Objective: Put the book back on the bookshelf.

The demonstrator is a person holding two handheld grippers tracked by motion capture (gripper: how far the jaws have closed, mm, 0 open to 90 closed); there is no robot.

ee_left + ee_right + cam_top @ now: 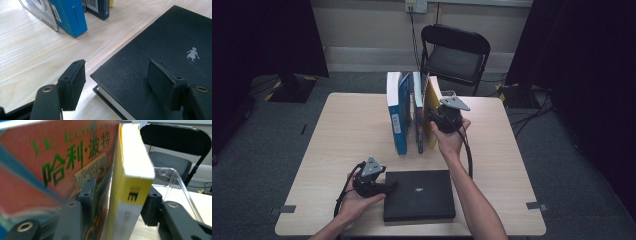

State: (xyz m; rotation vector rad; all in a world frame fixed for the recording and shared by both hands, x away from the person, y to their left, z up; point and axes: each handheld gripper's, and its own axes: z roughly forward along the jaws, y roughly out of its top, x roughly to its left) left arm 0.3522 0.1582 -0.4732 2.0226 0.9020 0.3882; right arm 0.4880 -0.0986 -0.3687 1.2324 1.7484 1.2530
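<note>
Three books stand upright in a row at the table's middle: a blue book [398, 117], a dark book [418, 117] and a yellow book [431, 100]. My right gripper [439, 120] is at the yellow book's near end. In the right gripper view its jaws [120, 192] straddle the yellow book [132, 170]. The left pad stands apart from it, against a red-covered book [50, 165]; the right pad is at its far face. A black book [419, 194] lies flat near the front edge. My left gripper [389, 186] stands open at its left corner, one jaw over the cover [160, 42].
A clear bookend [175, 185] stands right of the yellow book, and another clear bookend [40, 12] beside the blue book [70, 15]. A black folding chair [455, 55] sits behind the wooden table [347, 130]. Dark curtains hang at both sides.
</note>
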